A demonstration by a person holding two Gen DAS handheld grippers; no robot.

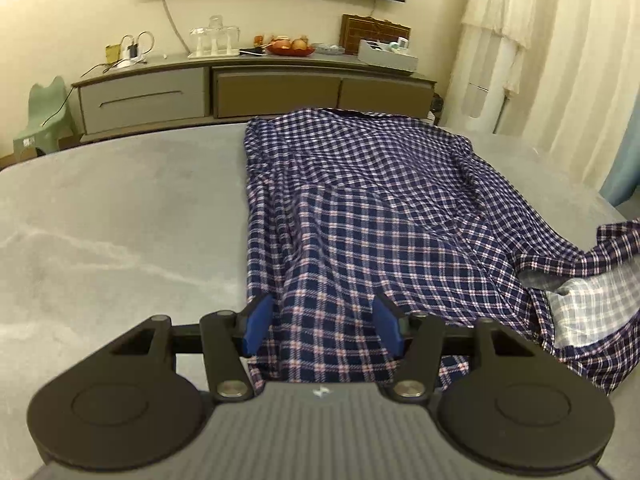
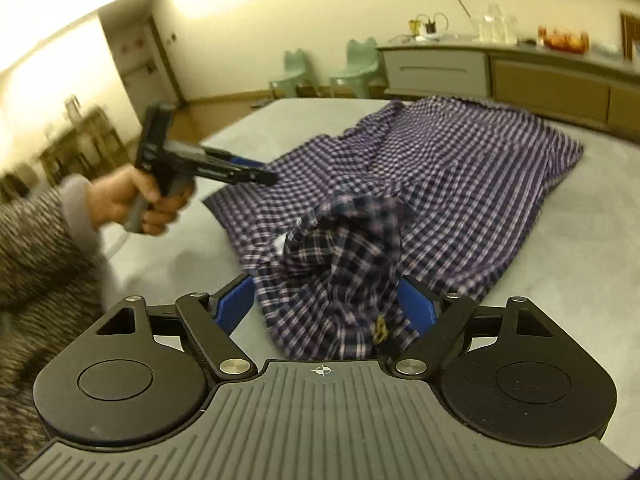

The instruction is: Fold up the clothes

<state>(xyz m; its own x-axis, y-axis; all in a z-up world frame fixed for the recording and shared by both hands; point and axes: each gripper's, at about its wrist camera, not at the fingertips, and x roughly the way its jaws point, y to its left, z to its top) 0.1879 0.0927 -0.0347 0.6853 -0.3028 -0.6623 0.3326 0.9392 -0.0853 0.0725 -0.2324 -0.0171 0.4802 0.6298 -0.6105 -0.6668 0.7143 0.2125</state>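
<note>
Directly ahead, checked shirt (image 1: 360, 216) lies between open left gripper (image 1: 322, 326).

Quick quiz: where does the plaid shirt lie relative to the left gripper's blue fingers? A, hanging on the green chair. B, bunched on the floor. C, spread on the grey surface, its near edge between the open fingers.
C: the plaid shirt lies spread on the grey surface, its near edge between the left gripper's open fingers.
</note>
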